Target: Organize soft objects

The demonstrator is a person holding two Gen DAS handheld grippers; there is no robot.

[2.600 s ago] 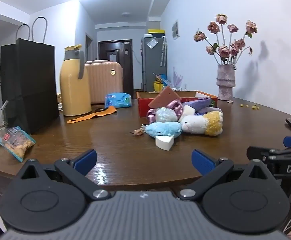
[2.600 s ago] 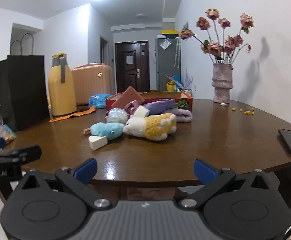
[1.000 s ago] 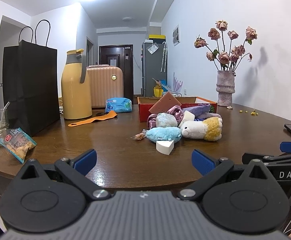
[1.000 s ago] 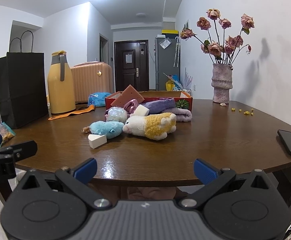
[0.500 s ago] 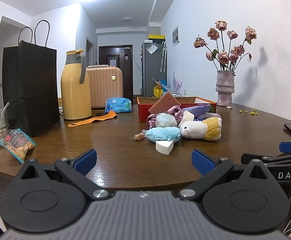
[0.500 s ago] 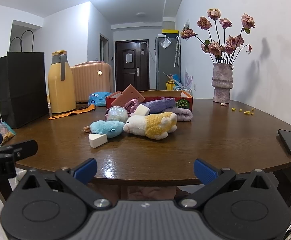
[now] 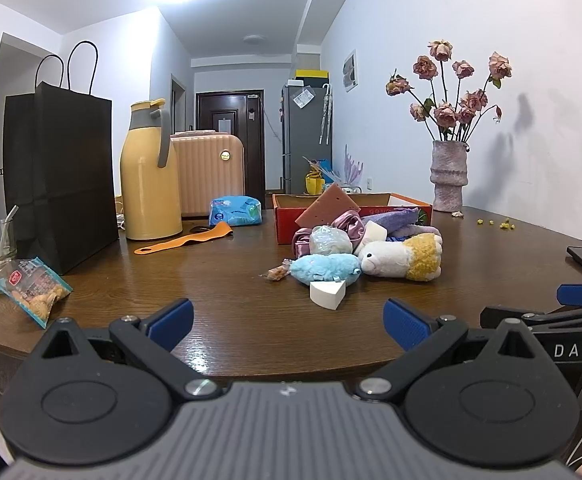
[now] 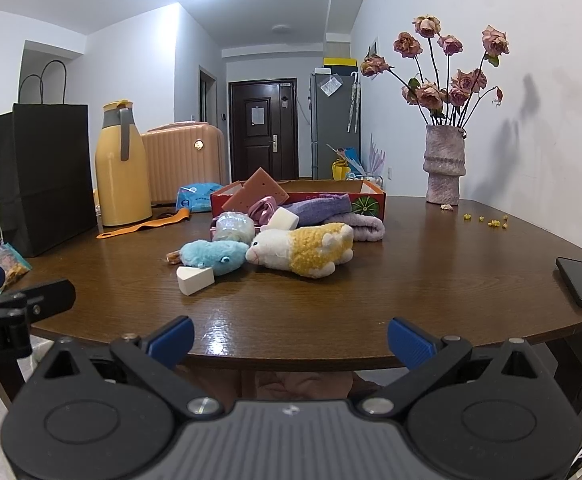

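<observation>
Soft toys piling mid-table (image 7: 231,288) before red box (image 7: 287,216): blue plush (image 7: 325,267) touching white-yellow lamb (image 8: 303,249), white sponge wedge (image 8: 195,279) nearest. Left gripper (image 7: 287,320) and right gripper (image 8: 290,340) hovering at near edge, jaws spread wide, gripping nothing.

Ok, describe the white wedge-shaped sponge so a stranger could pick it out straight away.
Start at the red cardboard box in the middle of the brown table; a heap of soft things spills from it toward the near edge. At the heap's near end lies the blue plush toy, and the white wedge sponge sits against its front. It is the nearest piece, plain white, smooth and sharp-edged, not furry.
</observation>
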